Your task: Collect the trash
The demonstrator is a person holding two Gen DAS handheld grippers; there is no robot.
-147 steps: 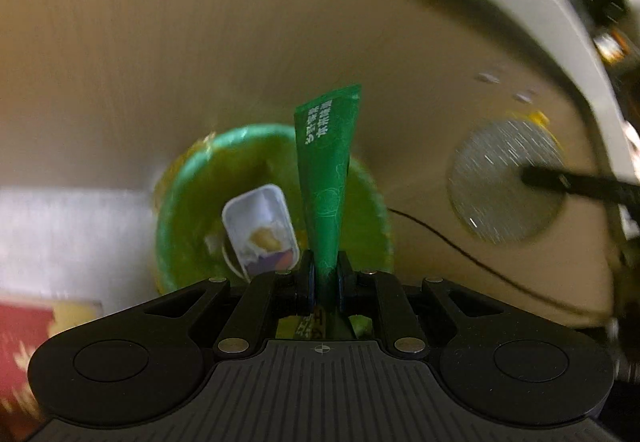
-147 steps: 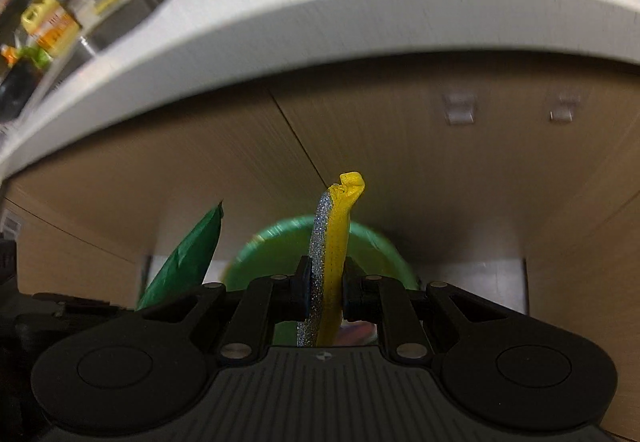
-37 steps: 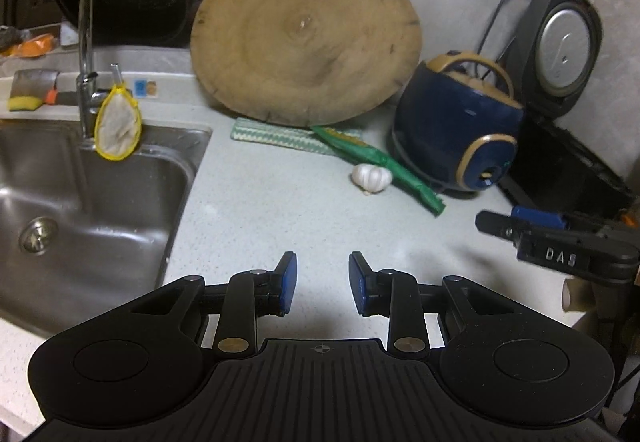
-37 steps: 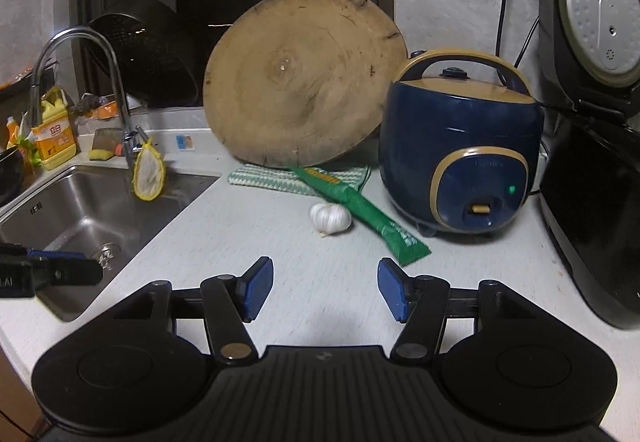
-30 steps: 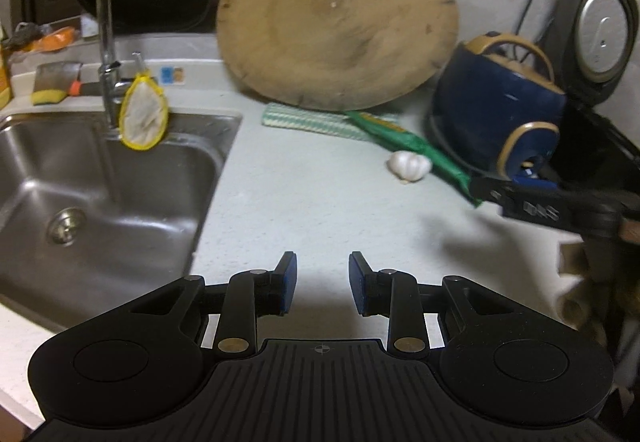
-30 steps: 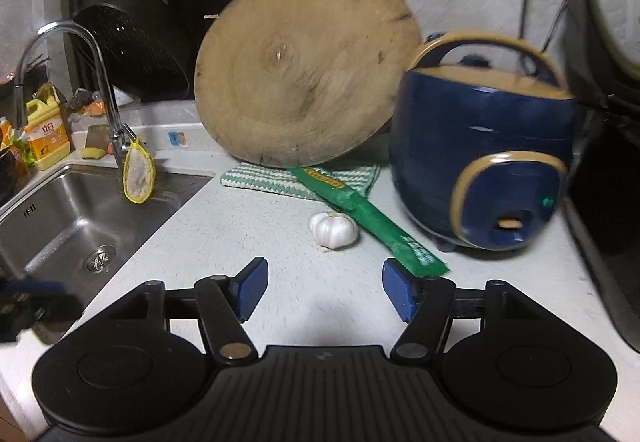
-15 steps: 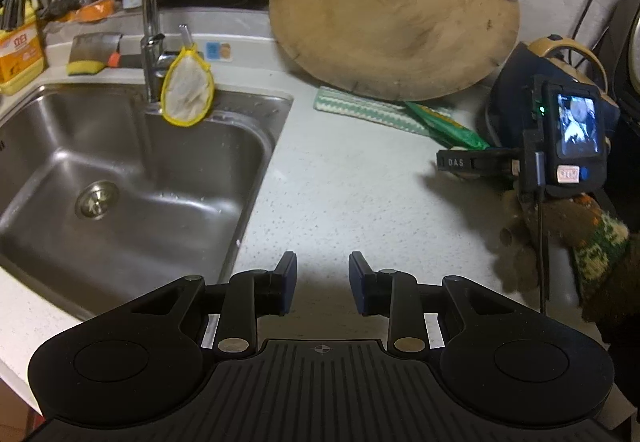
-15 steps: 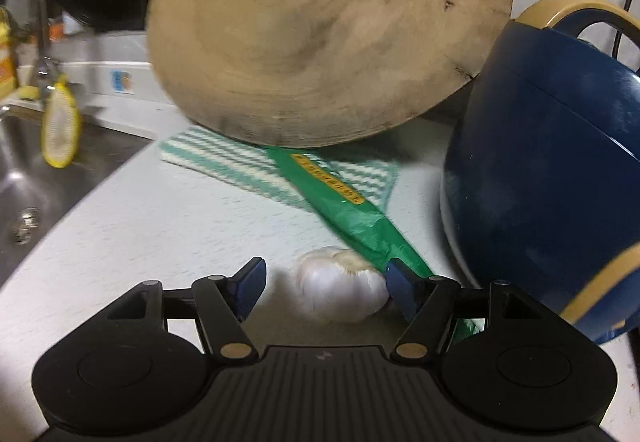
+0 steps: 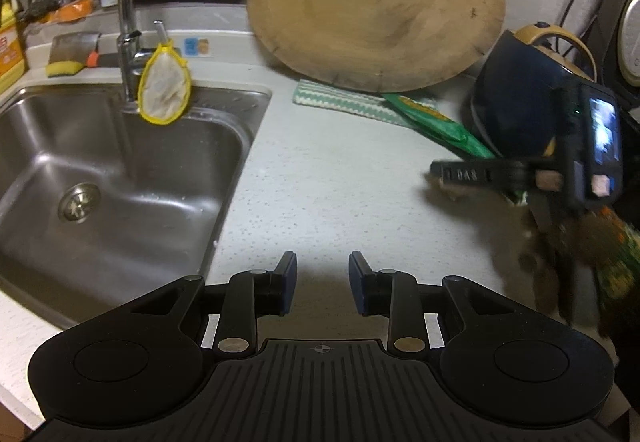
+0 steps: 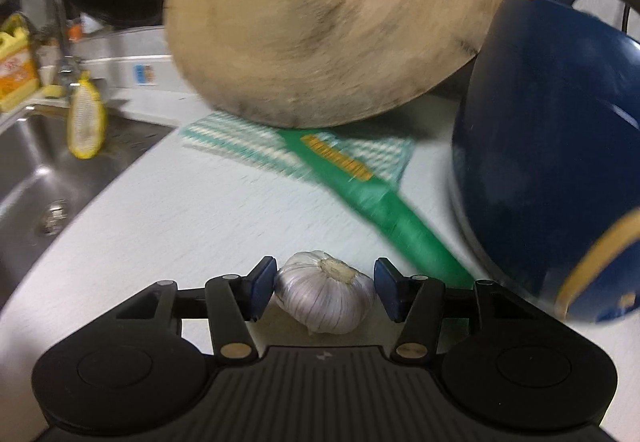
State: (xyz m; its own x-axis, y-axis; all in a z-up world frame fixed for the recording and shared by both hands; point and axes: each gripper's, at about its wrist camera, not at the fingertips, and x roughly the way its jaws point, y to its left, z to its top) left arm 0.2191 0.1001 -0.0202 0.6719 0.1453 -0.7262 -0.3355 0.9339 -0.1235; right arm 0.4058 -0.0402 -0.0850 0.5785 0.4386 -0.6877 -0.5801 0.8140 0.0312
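Garlic (image 10: 326, 296) lies on the pale bench (image 10: 192, 218) between the two blue pads of the right gripper (image 10: 325, 292); its jaws are closing around the bulb, with a thin gap still showing on each side, so nothing is clamped yet. At far left a steel sink (image 9: 100, 170) is sunk into the bench, with a tap (image 9: 126, 2) over it and a yellow-rimmed strainer (image 9: 164, 90) hanging from the tap. The left gripper (image 9: 322, 282) hovers over bare bench beside the sink, jaws apart and empty. Further right, a round wooden board (image 10: 332, 22) leans upright at the back, its lower edge over a striped cloth (image 10: 248, 146). A green wrapper (image 10: 376, 202) lies slanting across that cloth, its near end just beside the garlic. A blue cooker (image 10: 552, 170) stands at right, close to the wrapper.
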